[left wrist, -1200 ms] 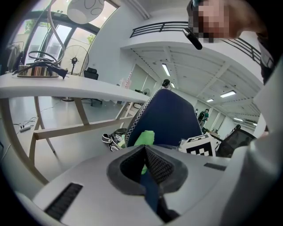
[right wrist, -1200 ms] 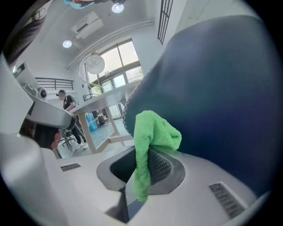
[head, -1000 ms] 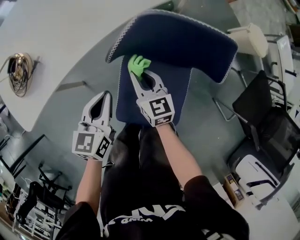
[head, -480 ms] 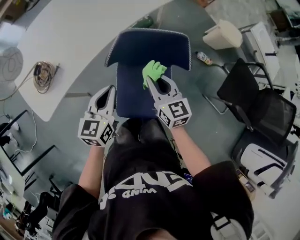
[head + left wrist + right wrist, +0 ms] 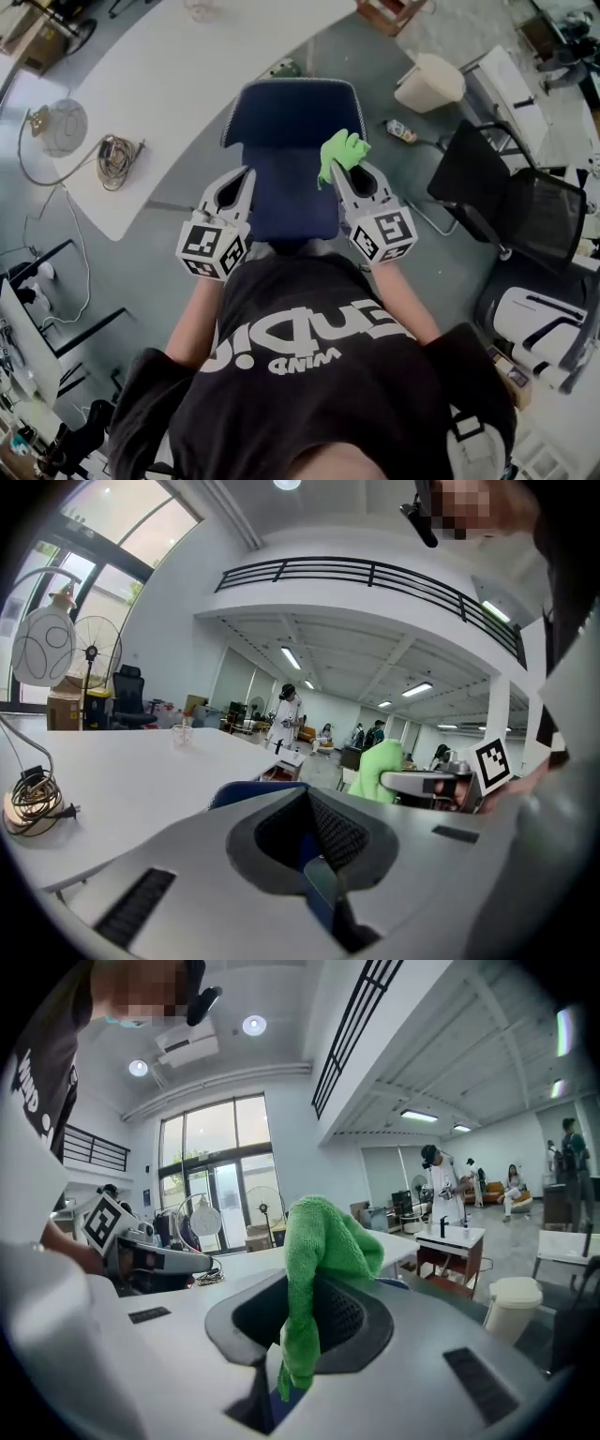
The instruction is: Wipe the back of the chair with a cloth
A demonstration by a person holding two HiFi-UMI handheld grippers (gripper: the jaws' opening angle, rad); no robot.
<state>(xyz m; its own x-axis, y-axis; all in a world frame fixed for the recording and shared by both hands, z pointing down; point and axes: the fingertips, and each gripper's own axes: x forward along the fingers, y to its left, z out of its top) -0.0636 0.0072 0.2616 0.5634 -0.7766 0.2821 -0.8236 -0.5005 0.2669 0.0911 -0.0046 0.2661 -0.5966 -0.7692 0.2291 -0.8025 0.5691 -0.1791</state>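
White print runs across my black T-shirt, upside down from above: the small line looks like "WIND", the large letters are unclear. Cubes on my left claw and right claw bear square black-and-white markers.

One cloth; one blue chair; two hand-held grippers.

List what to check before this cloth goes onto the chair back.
1. Cloth grip: ok, the right gripper is shut on the green cloth.
2. Left gripper free: ok, shut, holding nothing.
3. Cloth touching the chair back: cannot tell from any view.
4. Chair back bare: ok, nothing lies on it.
5. Bin clear of the chair: ok, it stands apart on the floor.
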